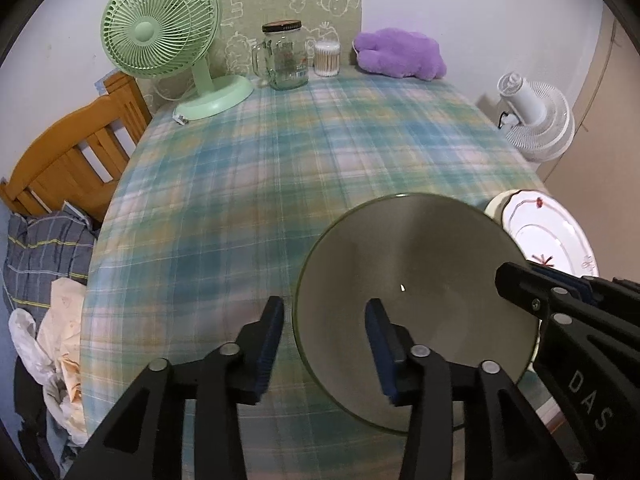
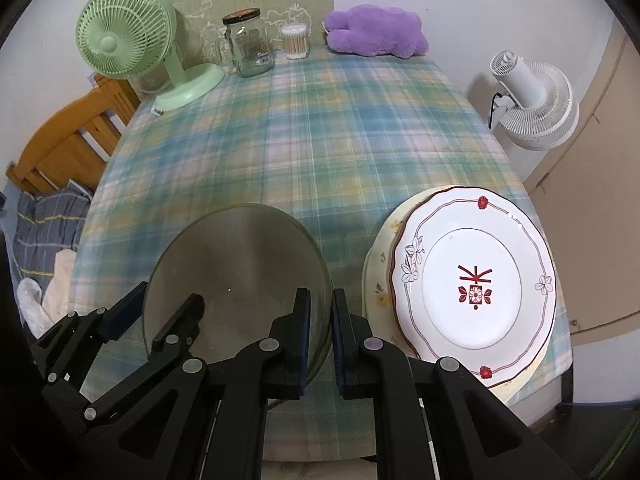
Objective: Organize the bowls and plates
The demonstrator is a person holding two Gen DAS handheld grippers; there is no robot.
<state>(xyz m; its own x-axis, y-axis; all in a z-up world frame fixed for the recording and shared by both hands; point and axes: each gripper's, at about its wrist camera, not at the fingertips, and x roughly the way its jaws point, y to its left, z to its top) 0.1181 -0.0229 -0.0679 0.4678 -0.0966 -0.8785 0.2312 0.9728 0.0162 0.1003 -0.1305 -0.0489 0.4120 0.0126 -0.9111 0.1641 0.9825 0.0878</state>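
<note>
While two plates (image 2: 476, 280) already lie stacked on the surface (image 2: 312, 128), the bowl (image 2: 240, 276) beside them is unplaced: right gripper (image 2: 322, 344) fingers pinch its rim, left gripper (image 1: 324, 348) fingers straddle the opposite rim, wide.

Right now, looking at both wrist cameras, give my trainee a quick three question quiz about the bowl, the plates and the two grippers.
1. True or false: the right gripper has its fingers on either side of the grey-green bowl rim.
2. Multiple choice: the red-patterned plate sits A) alone on the cloth, B) on top of another plate, C) inside the bowl.
3. Fill in: the left gripper is ____, with one finger inside the bowl and one outside.

Key: 1 true; 2 B, a cream floral plate shows beneath it; 3 open.
</note>
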